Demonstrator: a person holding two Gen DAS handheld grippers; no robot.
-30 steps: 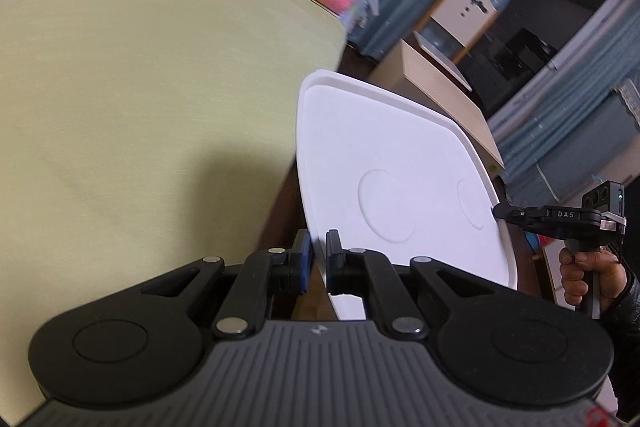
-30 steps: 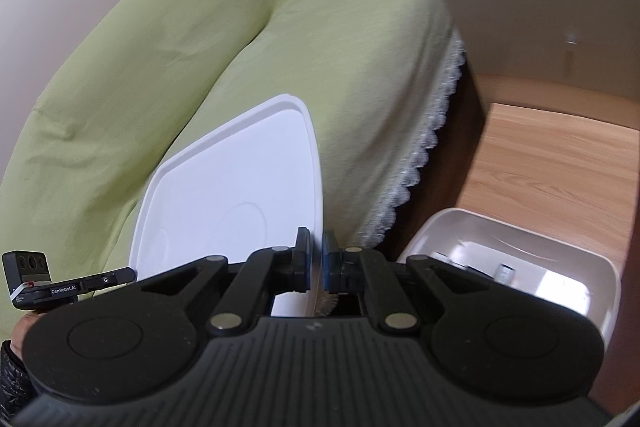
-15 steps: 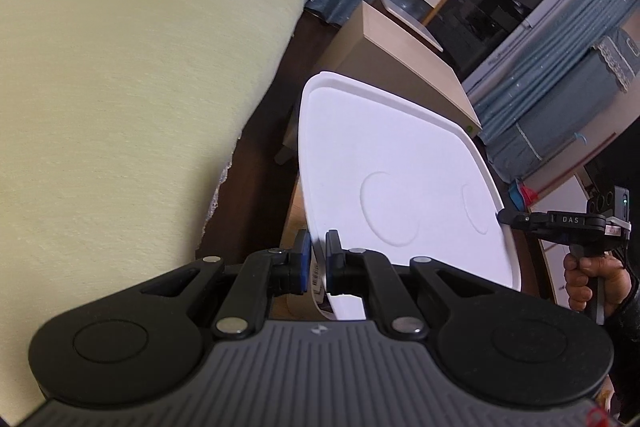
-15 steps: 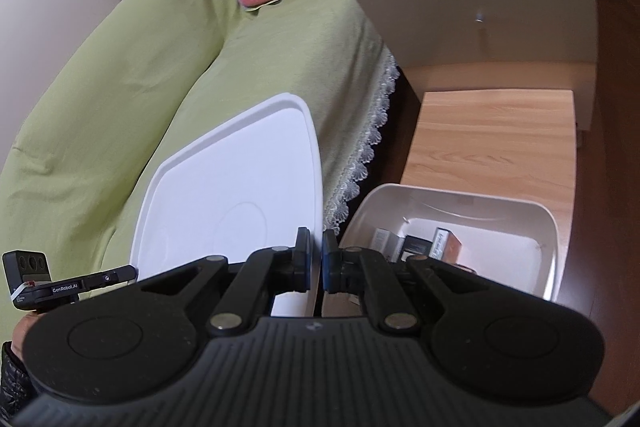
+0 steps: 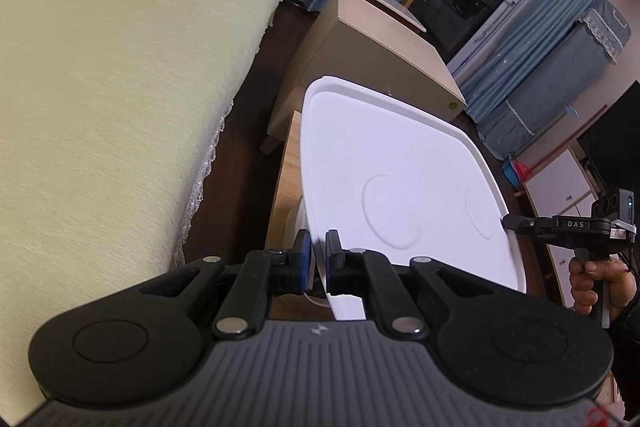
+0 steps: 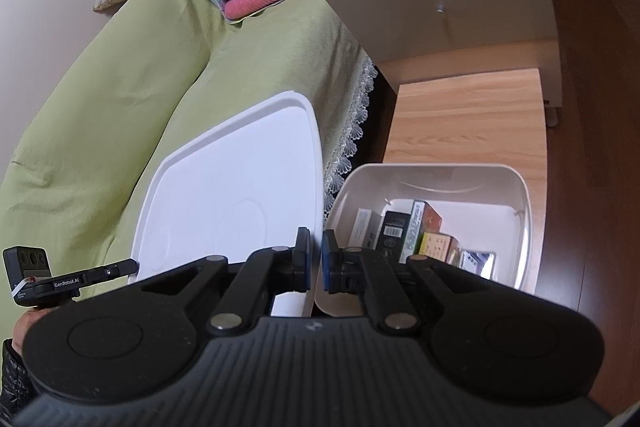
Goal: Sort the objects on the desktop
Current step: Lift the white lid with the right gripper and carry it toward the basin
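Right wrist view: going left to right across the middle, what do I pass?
Left gripper → white lid → right gripper → white bin holding boxes → dark floor.

I see the white plastic lid (image 6: 240,195) left of the white plastic bin (image 6: 516,187); small boxes (image 6: 404,231) inside; bin at the light wooden table's (image 6: 472,119) near edge.

your left gripper (image 5: 317,254) pinches the near edge of the white lid (image 5: 394,187); your right gripper (image 5: 507,222) clamps its far edge.
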